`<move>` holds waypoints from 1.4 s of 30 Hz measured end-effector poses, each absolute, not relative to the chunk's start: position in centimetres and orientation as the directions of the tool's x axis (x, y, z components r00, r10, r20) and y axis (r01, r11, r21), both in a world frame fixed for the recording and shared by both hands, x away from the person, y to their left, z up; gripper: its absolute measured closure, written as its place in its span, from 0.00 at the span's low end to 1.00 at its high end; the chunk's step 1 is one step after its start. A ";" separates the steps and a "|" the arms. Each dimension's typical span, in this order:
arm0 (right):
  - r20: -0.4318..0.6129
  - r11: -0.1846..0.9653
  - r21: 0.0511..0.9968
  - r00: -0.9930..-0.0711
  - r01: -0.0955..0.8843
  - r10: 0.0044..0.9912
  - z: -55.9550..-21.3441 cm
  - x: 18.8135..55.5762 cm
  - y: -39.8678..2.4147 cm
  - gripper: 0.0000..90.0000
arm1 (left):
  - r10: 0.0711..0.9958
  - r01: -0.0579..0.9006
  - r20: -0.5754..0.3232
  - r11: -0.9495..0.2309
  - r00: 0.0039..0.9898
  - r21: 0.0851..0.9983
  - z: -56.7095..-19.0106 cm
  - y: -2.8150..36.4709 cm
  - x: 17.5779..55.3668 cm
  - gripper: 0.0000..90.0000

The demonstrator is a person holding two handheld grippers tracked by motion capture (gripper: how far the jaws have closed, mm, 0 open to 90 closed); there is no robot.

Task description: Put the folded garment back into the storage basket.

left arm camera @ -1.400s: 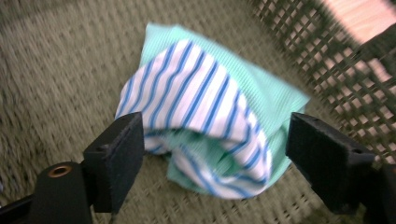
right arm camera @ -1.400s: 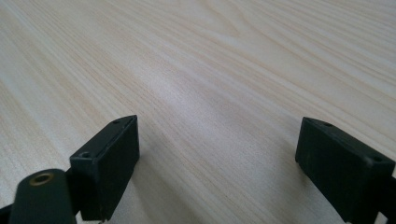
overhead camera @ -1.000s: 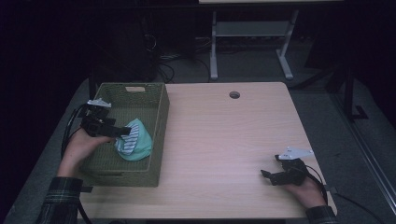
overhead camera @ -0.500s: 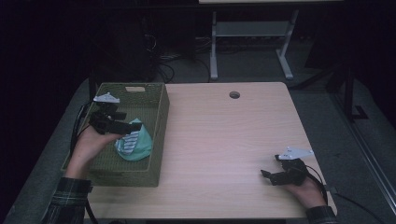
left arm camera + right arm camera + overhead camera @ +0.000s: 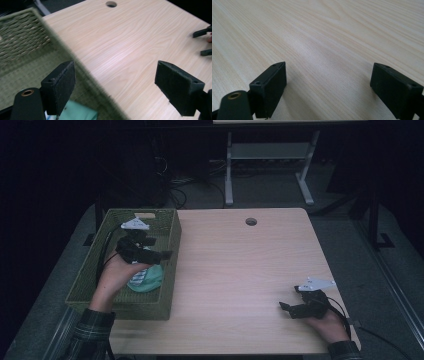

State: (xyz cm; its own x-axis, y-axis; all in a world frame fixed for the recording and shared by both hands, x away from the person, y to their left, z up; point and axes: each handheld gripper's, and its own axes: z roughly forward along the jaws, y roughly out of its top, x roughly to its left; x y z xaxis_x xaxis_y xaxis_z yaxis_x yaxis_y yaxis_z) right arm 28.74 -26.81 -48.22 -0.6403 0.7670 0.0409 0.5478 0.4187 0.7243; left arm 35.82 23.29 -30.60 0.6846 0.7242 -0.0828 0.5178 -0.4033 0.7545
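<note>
A green woven basket [image 5: 165,227] stands at the table's left side, and a mint-green cloth [image 5: 148,279] lies inside it. My left gripper [image 5: 162,254] hovers above the basket's right wall, open with nothing between its jaws. In the left gripper view the basket wall [image 5: 75,62] runs between the black pads [image 5: 61,85], and a corner of the cloth [image 5: 80,113] shows below. My right gripper [image 5: 286,309] rests low on the table near the front right, open and empty. The right gripper view has bare wood between its pads [image 5: 272,85].
The light wooden table [image 5: 240,265] has a round cable hole [image 5: 251,221] near its far edge. A metal stand [image 5: 265,165] and cables sit on the dark floor beyond. The right gripper's jaws [image 5: 203,41] show far off in the left gripper view.
My left gripper has risen from the cloth and moved right and away, toward the basket's right wall; the cloth stays in the basket. The right gripper has not moved.
</note>
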 end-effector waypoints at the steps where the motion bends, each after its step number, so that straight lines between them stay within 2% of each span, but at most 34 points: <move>1: 0.041 0.419 0.724 -0.641 0.547 0.767 -48.2 28.7 -26.8 0.15 | 0.719 0.513 -0.084 -0.404 0.690 0.757 -30.6 23.0 35.8 0.18; 13: 0.038 0.421 0.726 -0.642 0.544 0.766 -48.2 28.8 -26.8 0.15 | 0.669 0.472 -0.087 -0.419 0.738 0.775 -31.9 18.3 35.0 0.18; 29: 0.043 0.418 0.724 -0.640 0.549 0.767 -48.2 28.7 -26.8 0.15 | 0.644 0.458 -0.077 -0.449 0.761 0.767 -35.7 12.7 33.9 0.18; 42: 0.038 0.421 0.726 -0.643 0.544 0.765 -48.2 28.8 -26.8 0.15 | 0.631 0.455 -0.069 -0.475 0.773 0.753 -39.5 10.1 33.0 0.18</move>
